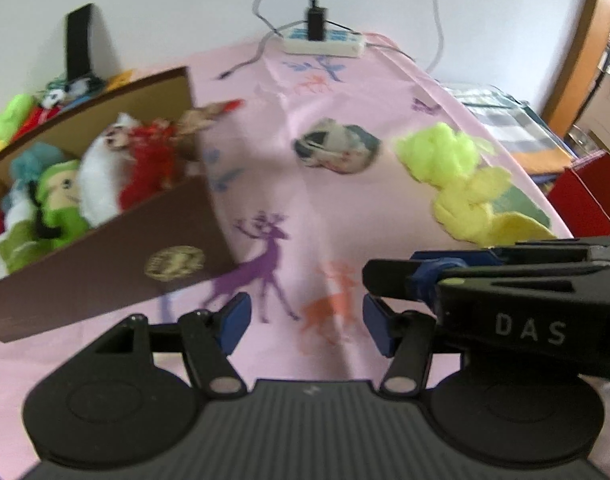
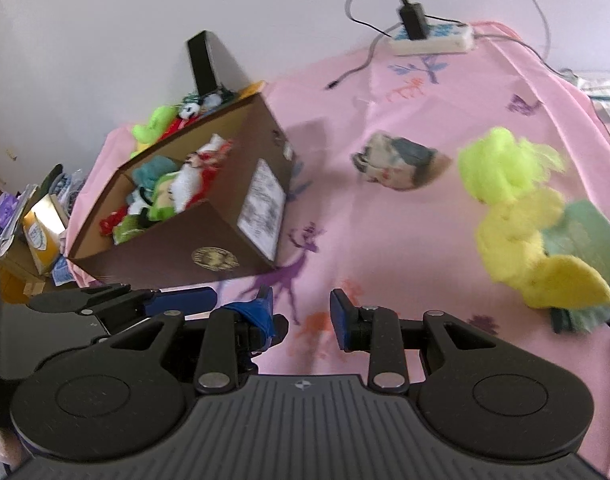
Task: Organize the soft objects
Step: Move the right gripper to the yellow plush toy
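toys (image 2: 517,216): fluffy, bright green and yellow, on pink cloth (image 2: 385,240), right of box (image 2: 157,264) | writing: "DAS" on right gripper (image 1: 369,280) | left gripper (image 1: 305,322) fingers apart, empty | right gripper fingers apart, empty

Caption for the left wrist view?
Open left tool over pink cloth; toy-filled brown box left, yellow plush right.
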The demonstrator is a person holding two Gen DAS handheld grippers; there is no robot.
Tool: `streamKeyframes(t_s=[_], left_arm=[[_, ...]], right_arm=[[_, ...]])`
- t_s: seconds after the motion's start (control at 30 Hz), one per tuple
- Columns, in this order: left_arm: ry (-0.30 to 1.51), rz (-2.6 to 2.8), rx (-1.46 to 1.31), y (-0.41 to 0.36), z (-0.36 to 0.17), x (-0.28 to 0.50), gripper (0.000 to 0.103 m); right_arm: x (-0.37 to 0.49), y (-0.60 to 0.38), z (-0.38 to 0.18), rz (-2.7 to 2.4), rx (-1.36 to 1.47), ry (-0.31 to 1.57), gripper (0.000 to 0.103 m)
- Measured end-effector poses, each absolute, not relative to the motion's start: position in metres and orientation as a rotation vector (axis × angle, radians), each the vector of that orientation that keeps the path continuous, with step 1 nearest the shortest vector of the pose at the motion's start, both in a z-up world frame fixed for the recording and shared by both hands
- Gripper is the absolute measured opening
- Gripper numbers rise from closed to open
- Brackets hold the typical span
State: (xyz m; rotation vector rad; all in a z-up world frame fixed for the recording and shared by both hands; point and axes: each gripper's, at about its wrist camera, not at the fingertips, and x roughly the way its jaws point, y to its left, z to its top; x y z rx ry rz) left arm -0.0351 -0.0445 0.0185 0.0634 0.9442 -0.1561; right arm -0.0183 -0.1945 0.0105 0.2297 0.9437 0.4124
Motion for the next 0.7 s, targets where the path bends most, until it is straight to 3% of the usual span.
streamKeyframes(t_s=[0.7], left_arm=[[0.935,-0.441,0.012,-0.128,-0.003,-0.001,0.064]], right_arm=[[-0.01,-0.295,0.01,0.204,0.295,0.897,0.014]])
